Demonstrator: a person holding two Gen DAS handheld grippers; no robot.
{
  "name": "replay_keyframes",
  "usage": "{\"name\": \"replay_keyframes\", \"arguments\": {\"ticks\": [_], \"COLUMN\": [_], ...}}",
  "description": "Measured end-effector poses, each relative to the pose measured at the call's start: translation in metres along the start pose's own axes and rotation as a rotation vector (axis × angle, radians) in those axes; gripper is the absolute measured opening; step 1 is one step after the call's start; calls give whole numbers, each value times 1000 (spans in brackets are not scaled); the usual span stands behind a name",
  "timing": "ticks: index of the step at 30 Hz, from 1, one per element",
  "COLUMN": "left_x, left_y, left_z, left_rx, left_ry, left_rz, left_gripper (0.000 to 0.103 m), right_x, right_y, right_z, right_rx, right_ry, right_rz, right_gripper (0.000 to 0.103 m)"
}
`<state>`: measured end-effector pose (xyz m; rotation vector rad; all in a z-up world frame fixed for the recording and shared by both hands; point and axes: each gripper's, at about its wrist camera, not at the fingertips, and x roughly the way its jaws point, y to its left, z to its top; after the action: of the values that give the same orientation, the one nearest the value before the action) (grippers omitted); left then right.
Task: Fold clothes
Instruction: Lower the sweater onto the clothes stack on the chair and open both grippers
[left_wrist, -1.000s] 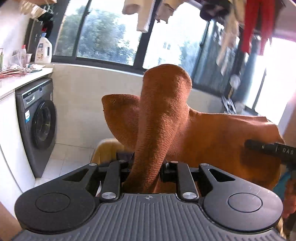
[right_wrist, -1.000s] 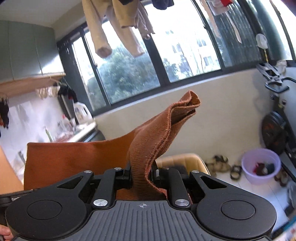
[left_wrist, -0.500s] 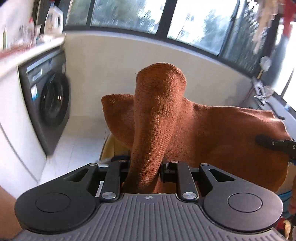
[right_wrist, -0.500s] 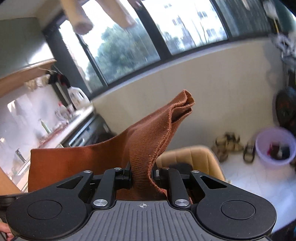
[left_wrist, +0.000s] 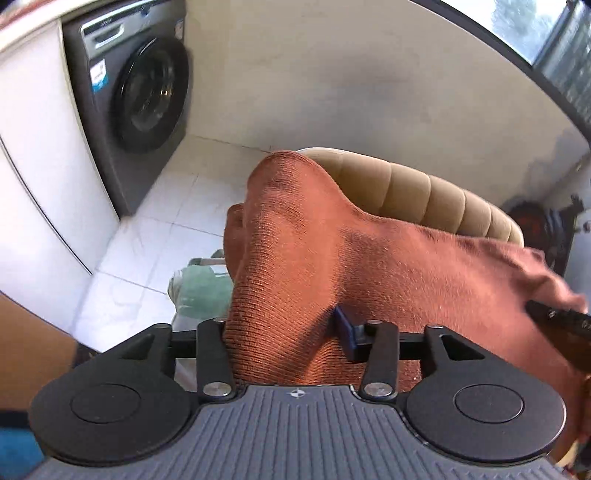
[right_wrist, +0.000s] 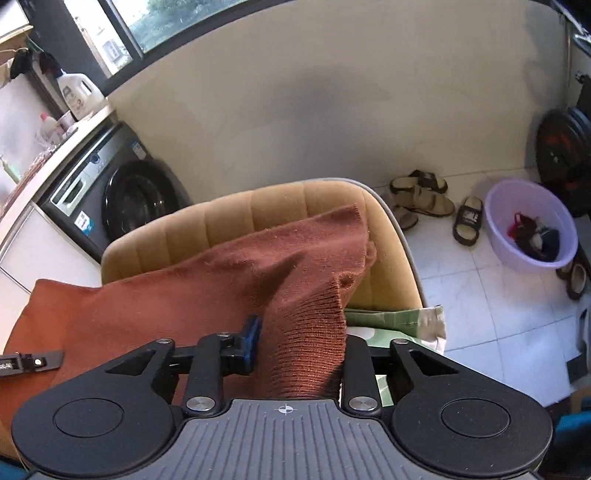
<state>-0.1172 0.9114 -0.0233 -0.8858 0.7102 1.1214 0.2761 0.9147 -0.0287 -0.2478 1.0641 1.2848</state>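
A rust-orange knit garment (left_wrist: 369, 258) hangs stretched between my two grippers above a tan chair (left_wrist: 424, 192). My left gripper (left_wrist: 282, 325) stands open; a bunched corner of the knit still lies between its spread fingers, and a blue pad (left_wrist: 345, 332) shows on the right one. My right gripper (right_wrist: 299, 332) is open too, with the garment's (right_wrist: 221, 288) other corner resting in the gap beside its blue pad (right_wrist: 251, 332). Each view catches the other gripper's black finger at its edge.
A green cloth (right_wrist: 399, 321) lies on the seat of the chair (right_wrist: 258, 206) under the garment. A dark washing machine (right_wrist: 122, 195) stands at the left under a counter. Sandals (right_wrist: 424, 199), a purple basin (right_wrist: 532, 221) and a black weighted machine (right_wrist: 561, 147) sit on the tiled floor at the right.
Both grippers have tipped down from the windows toward the chair, lowering the garment. The fingers of both have spread apart from their tight pinch on the knit.
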Motion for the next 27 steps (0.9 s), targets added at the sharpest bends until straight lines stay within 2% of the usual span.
{"name": "replay_keyframes", "arguments": {"ticks": [1, 2, 3, 4, 6, 8, 9, 11, 13, 15, 17, 19, 22, 24, 27], "left_x": [-2, -7, -14, -24, -48, -74, -85, -98, -99, -90, -81, -71, -58, -48, -37], "left_y": [3, 7, 9, 14, 24, 27, 23, 6, -12, -13, -15, -17, -19, -21, -22], "left_z": [1, 2, 2, 4, 8, 10, 10, 3, -7, -15, -22, -30, -41, -49, -58], "left_rx": [-12, -26, -40, -59, -91, -88, -67, 23, 118, 129, 140, 150, 166, 177, 189], "left_ry": [4, -1, -13, -37, -108, -177, -199, -215, -208, -192, -176, -160, -136, -120, -99], "left_rz": [-3, -6, -12, -20, -35, -38, -52, -102, -134, -133, -133, -132, -130, -130, -129], "left_gripper": [62, 64, 64, 64, 64, 64, 66, 78, 91, 91, 91, 92, 103, 103, 103], "right_x": [4, 4, 2, -3, -22, -44, -57, -81, -101, -114, -108, -91, -74, -69, -63], "right_y": [-3, -5, -12, -16, -25, -36, -36, -30, -14, 2, 13, 10, -6, -14, -17], "right_z": [0, 0, 3, 2, 4, 7, 7, 1, -9, -23, -39, -54, -76, -83, -85], "right_rx": [13, 41, 80, 119, 166, 189, 184, 137, 47, -49, -95, -48, 46, 82, 91], "right_ry": [7, 12, 15, 8, -39, -98, -121, -152, -164, -165, -132, -73, -71, -84, -89], "right_rz": [6, 11, 18, 20, 4, -7, -7, -1, 11, 16, -11, -64, -66, -58, -68], "right_gripper": [29, 34, 42, 45, 54, 55, 57, 63, 71, 77, 77, 76, 83, 90, 94]}}
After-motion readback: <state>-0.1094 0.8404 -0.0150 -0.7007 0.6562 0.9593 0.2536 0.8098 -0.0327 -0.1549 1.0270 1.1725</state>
